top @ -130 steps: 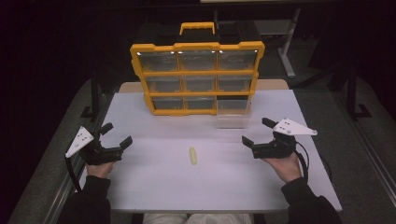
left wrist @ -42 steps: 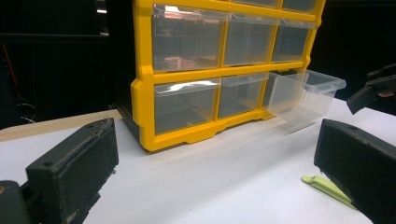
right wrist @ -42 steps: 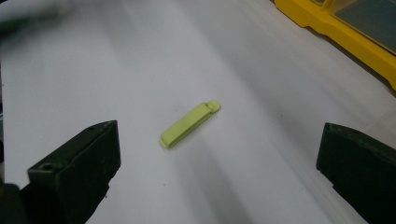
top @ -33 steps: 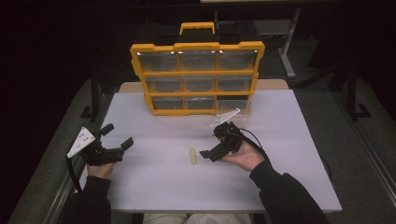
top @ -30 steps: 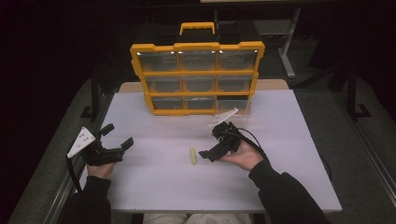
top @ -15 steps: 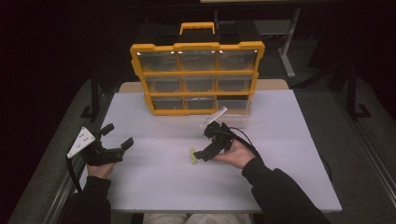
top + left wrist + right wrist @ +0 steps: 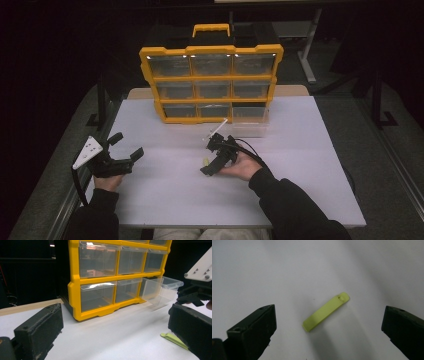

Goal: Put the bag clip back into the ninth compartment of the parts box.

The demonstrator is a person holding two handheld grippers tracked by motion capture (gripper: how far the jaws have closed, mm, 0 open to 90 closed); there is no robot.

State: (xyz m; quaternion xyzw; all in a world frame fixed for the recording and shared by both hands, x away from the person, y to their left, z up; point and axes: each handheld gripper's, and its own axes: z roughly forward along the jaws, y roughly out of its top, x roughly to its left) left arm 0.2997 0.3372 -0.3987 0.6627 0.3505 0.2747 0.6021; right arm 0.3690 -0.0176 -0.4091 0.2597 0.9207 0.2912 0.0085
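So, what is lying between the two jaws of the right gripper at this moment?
In the right gripper view, the yellow-green strip lies flat on the white table between the open jaws of the right gripper, touching neither.

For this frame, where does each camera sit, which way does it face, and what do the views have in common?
High view: fixed above the person's side, facing forward and down on the table; both forearms, the left gripper and the right gripper show.
Left gripper view: rides the left gripper, looking low across the table at the yellow organizer; its open jaws show.
Right gripper view: rides the right gripper, looking down at the green strip between open jaws.
Shared: the green strip appears in all three; the organizer's pulled-out drawer in the high and left gripper views.
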